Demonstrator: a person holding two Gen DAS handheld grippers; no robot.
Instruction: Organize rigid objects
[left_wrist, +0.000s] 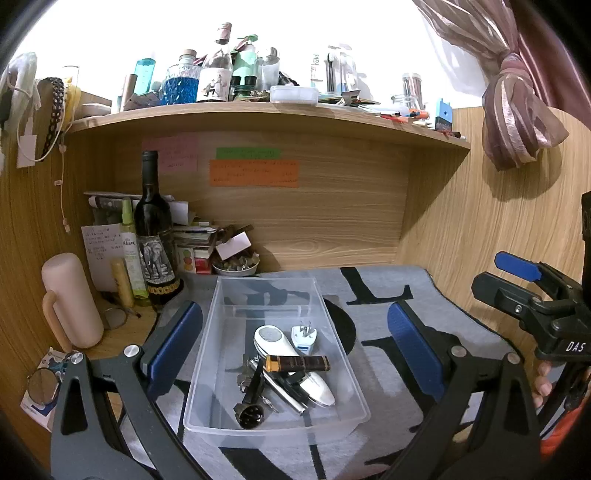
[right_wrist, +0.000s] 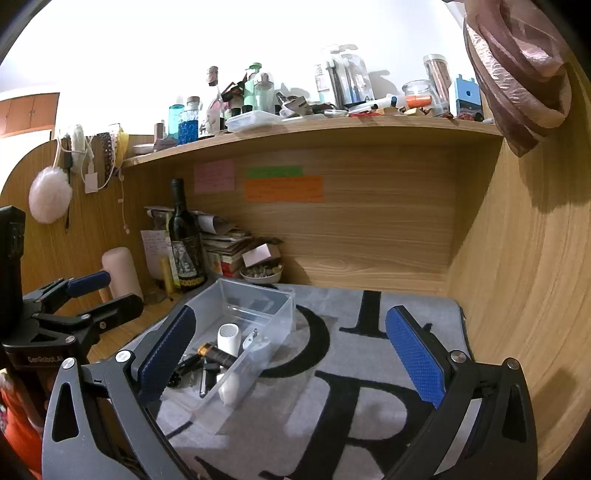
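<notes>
Left gripper (left_wrist: 293, 347) spread wide, empty, straddling clear plastic bin (left_wrist: 334, 400) on grey lettered mat (left_wrist: 384, 295). Right gripper (right_wrist: 290, 354) likewise wide and empty, over the mat just right of the bin. Inside the bin, piled touching: white handheld device (left_wrist: 273, 338), white plug adapter (left_wrist: 303, 338), brown cylinder (left_wrist: 299, 363), black plug (left_wrist: 251, 406), possibly keys underneath.
</notes>
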